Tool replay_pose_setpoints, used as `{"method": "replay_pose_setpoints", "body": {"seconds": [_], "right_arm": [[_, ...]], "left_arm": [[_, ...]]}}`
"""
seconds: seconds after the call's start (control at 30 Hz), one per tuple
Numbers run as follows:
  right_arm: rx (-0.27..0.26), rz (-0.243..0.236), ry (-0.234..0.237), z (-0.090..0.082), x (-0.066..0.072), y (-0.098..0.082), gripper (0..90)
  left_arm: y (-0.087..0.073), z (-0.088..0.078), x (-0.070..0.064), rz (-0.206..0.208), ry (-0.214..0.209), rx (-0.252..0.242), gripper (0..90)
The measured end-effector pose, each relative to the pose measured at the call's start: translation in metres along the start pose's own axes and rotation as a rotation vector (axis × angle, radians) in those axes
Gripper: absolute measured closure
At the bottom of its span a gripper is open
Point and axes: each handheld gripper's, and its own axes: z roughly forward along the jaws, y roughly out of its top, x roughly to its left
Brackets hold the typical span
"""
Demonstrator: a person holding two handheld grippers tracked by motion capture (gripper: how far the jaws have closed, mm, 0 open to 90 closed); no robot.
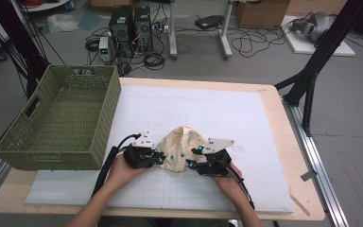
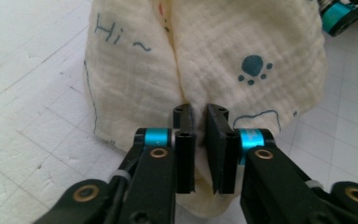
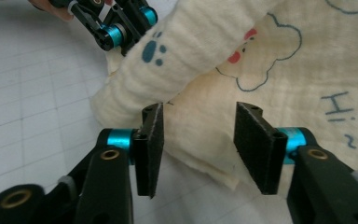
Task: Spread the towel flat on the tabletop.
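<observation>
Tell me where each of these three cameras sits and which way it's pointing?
High view: above the person's side, looking forward and down on the table, green basket, both forearms.
Left gripper view: rides the left gripper, jaws nearly shut on the cream printed cloth.
Right gripper view: rides the right gripper, jaws apart around the cloth's edge.
Shared: the cloth; each gripper view glimpses the other gripper.

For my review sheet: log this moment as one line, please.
scene: cream printed cloth bunched on white mat | left gripper: shut on cloth edge | right gripper: open, cloth between jaws | green basket: empty
</observation>
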Motion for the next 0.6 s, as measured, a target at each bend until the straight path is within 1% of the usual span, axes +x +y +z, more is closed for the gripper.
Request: {"method": "replay_pose_setpoints", "body": {"seconds": [0.07, 0.13, 0.2, 0.23, 0.3, 0.37, 0.4, 0.5, 0.6], "right_arm": [[0.002, 0.001, -0.004, 0.003, 0.0, 0.001, 58.7], [0.004, 0.013, 0.003, 0.007, -0.002, 0.0, 61.6], [0.015, 0.019, 0.011, 0.009, -0.001, 0.0, 69.1], [0.019, 0.011, 0.012, 0.011, -0.002, 0.0, 72.2], [0.027, 0.012, 0.028, 0.012, -0.002, 0.0, 79.6], [0.025, 0.017, 0.039, 0.011, -0.004, 0.0, 84.5], [0.02, 0.022, 0.045, 0.011, -0.004, 0.0, 86.1], [0.006, 0.026, 0.06, 0.007, -0.005, 0.0, 86.9], [-0.002, 0.023, 0.07, 0.001, -0.005, 0.001, 87.3]], "left_arm": [[0.0, 0.0, 0.001, -0.01, -0.009, -0.006, 84.7], [0.0, 0.001, 0.002, -0.012, -0.013, -0.001, 85.4], [0.0, 0.0, 0.002, -0.013, -0.012, -0.005, 86.3], [0.001, -0.001, 0.002, -0.013, -0.009, -0.006, 86.6], [0.002, -0.004, 0.001, -0.019, -0.01, -0.014, 86.9], [0.003, -0.009, 0.001, -0.028, -0.01, -0.037, 87.0], [0.005, -0.013, 0.001, -0.03, -0.008, -0.052, 87.0], [0.006, -0.02, 0.002, -0.051, -0.017, -0.083, 87.1], [0.006, -0.027, 0.003, -0.053, -0.014, -0.097, 87.1]]}}
